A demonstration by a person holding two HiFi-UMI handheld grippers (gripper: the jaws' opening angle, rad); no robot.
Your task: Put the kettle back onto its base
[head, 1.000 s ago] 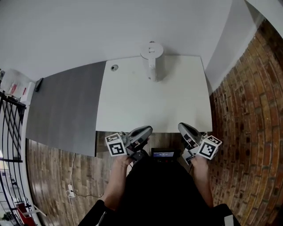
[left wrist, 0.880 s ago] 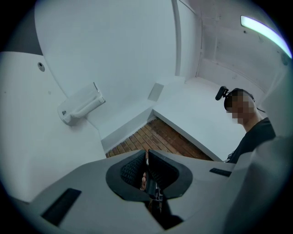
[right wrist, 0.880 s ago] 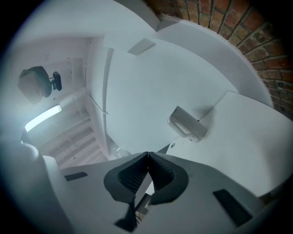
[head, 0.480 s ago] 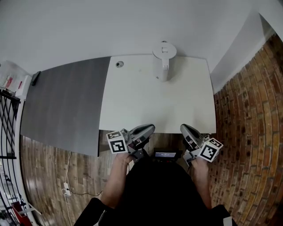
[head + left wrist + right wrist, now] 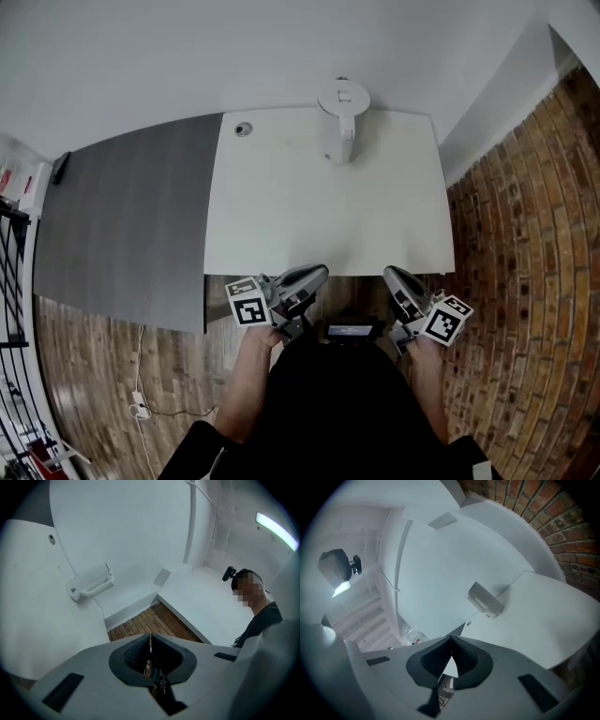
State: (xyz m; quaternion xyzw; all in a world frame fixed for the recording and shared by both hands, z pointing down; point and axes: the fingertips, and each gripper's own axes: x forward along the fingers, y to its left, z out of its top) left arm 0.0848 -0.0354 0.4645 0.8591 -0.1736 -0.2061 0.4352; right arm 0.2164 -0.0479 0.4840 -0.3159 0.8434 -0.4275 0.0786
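A white kettle [image 5: 339, 127] stands upright at the far edge of the white table [image 5: 319, 220], its handle toward me. No separate base can be made out beneath or beside it. The kettle [image 5: 91, 585] also shows small and far off in the left gripper view, and again as the kettle [image 5: 486, 599] in the right gripper view. My left gripper [image 5: 317, 273] and right gripper [image 5: 387, 273] hover at the table's near edge, close to my body. Both are shut with nothing between the jaws. The left gripper [image 5: 150, 634] and right gripper [image 5: 451, 639] have pads pressed together.
A small round fitting [image 5: 244, 129] sits in the table's far left corner. A grey tabletop [image 5: 131, 225] adjoins on the left. Brick-pattern floor [image 5: 525, 234] lies to the right and below. A dark device [image 5: 347, 329] hangs at my waist. White walls stand behind the table.
The head view has shifted a little, so the table and kettle sit slightly further right in the picture. Both grippers stay shut by the near edge, drifting only slightly. The kettle has not moved.
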